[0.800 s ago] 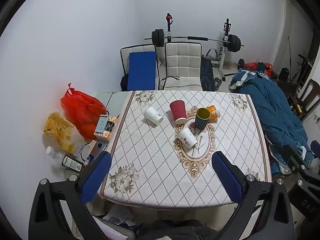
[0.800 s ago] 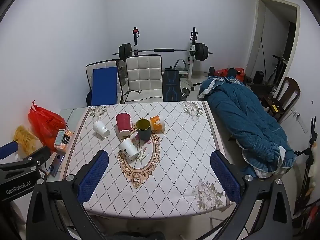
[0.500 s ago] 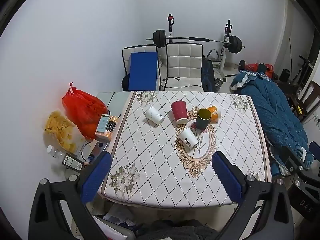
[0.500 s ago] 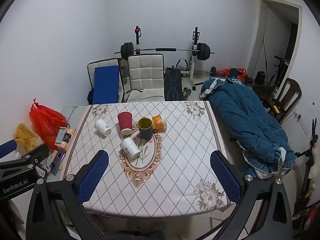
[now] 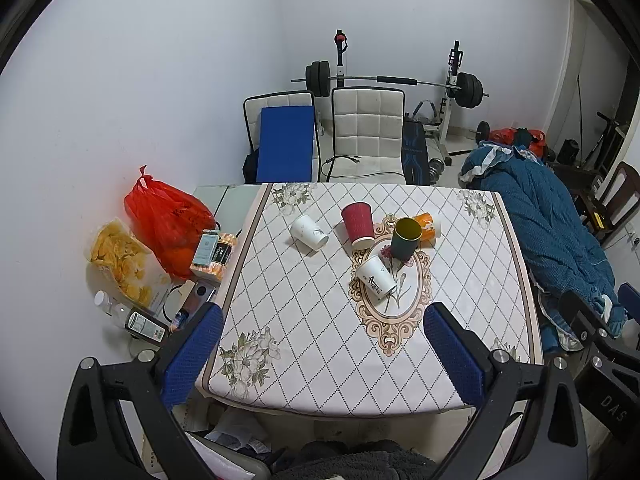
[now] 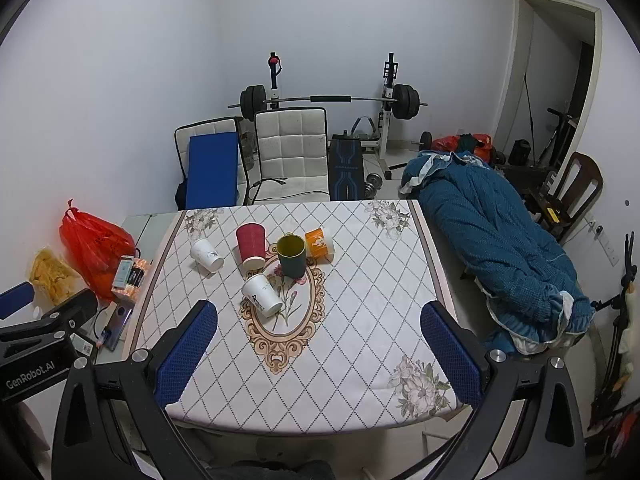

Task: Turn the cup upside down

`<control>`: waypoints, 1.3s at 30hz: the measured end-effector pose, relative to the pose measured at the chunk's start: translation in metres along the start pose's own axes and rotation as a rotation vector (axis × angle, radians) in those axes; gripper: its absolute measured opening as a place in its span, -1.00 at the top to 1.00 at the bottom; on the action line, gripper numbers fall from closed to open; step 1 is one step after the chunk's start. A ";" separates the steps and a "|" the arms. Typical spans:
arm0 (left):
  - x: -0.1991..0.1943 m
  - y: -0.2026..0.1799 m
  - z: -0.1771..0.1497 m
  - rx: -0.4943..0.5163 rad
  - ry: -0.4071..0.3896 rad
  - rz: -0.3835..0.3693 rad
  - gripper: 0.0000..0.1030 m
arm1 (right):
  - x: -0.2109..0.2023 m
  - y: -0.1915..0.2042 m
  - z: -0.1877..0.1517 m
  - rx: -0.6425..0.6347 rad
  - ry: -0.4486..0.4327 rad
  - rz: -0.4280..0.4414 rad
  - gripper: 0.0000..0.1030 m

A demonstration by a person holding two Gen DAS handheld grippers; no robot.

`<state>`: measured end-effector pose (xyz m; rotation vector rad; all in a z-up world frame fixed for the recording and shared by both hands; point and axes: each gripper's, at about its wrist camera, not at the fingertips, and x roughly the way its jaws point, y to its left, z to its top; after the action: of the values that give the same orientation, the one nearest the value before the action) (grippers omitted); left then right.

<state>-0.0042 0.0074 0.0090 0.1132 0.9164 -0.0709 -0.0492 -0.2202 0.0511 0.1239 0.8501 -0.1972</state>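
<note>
Since the earlier frames both views have crept slightly nearer the table [image 5: 304, 364], so everything sits a touch lower in view, while the cups lie exactly as they did. The table, under a diamond-patterned cloth with a floral oval at its middle, fills the centre of each view. At 3 o'clock of it lies a heap of blue bedding [image 6: 496, 240]; at 12 o'clock stand two white chairs [image 5: 366, 132], one bearing a blue cushion [image 5: 285, 142], with a barbell rack [image 5: 394, 80] behind them. At 9 o'clock a red bag [image 5: 168, 220] and a bag of yellow snacks [image 5: 116, 256] lie on the floor. Five cups cluster toward the far half of the table: a red cup [image 5: 357, 225] standing mouth down, at its 3 o'clock a dark green cup [image 5: 406, 239] standing upright with its yellow inside showing, an orange cup [image 5: 429, 226] on its side just behind the green one, a white cup [image 5: 309, 232] on its side at the red cup's 9 o'clock, and another white cup [image 5: 375, 277] on its side at the green cup's 7 o'clock, on the oval. The left gripper [image 5: 322, 354] hangs over the near edge with its blue pads spread wide and nothing between them; the right gripper [image 6: 318, 354] is likewise spread wide and empty, well apart from every cup.
</note>
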 end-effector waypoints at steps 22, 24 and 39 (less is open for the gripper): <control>-0.003 -0.002 0.002 0.000 -0.006 0.001 -1.00 | -0.006 0.001 0.003 0.006 0.001 0.008 -1.00; -0.003 -0.002 0.002 0.000 -0.007 0.002 -1.00 | -0.006 0.002 0.004 0.006 0.001 0.006 -1.00; -0.003 -0.006 0.007 0.004 -0.009 -0.001 -1.00 | -0.007 0.001 0.005 0.008 0.000 0.009 -1.00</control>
<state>-0.0012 0.0009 0.0155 0.1161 0.9070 -0.0742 -0.0500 -0.2189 0.0598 0.1355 0.8484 -0.1923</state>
